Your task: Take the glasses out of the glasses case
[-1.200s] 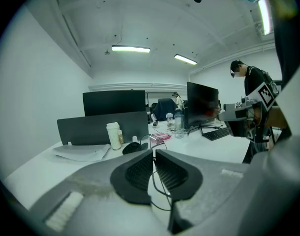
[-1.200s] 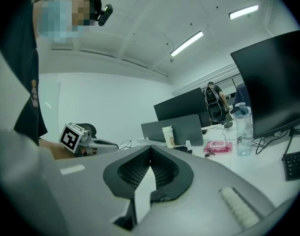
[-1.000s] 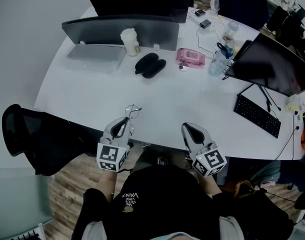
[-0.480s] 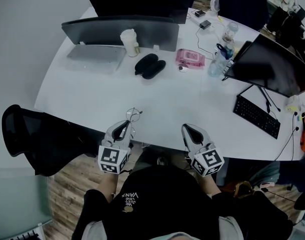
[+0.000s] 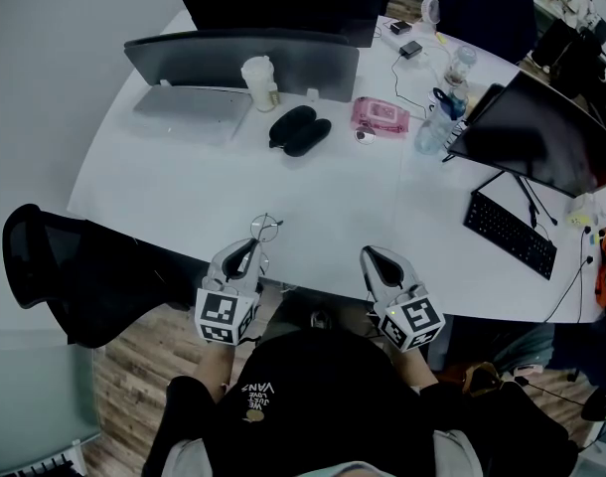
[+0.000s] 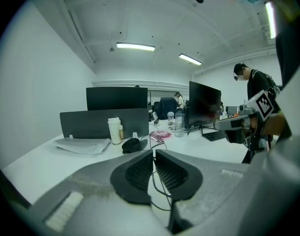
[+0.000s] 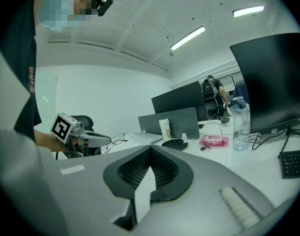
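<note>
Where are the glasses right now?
In the head view, the glasses are pinched in the left claw at the table's near edge, left side, well short of the black case by the cup.

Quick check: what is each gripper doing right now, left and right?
Left gripper: shut on the glasses, pinching the thin wire frame.
Right gripper: shut, holding nothing.
</note>
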Motion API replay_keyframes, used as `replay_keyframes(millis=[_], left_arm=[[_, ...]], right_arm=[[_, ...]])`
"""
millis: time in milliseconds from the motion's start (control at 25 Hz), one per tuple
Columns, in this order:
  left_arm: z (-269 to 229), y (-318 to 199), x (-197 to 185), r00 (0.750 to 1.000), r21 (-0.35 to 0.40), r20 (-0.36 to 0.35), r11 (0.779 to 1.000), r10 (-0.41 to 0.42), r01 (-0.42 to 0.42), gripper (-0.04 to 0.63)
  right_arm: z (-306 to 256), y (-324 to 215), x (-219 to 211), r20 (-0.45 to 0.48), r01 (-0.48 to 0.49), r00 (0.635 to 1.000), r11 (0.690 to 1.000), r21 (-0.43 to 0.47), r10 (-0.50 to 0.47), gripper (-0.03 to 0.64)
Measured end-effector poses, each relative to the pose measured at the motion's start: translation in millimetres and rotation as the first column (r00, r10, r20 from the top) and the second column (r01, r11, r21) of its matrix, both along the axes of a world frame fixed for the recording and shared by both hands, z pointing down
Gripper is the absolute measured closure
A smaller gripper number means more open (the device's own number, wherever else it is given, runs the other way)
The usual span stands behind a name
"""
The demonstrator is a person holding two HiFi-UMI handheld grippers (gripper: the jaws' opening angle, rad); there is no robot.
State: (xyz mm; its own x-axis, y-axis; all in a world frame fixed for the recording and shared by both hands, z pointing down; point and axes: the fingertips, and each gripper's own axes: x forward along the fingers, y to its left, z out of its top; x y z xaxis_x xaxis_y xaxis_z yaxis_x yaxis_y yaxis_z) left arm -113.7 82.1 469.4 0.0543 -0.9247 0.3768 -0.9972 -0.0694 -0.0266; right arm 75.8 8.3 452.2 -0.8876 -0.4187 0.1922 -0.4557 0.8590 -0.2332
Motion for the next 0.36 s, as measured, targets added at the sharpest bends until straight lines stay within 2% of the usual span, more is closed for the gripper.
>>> replay_keyframes(millis=[360], left_arm=[[0.1, -3.5, -4.1, 1.000, 0.006, -0.002, 1.000, -0.008, 0.008, 0.577]], right_arm=[[0.7, -2.6, -2.2, 0.001, 0.004, 1.000, 1.000, 0.001, -0.004, 0.617]])
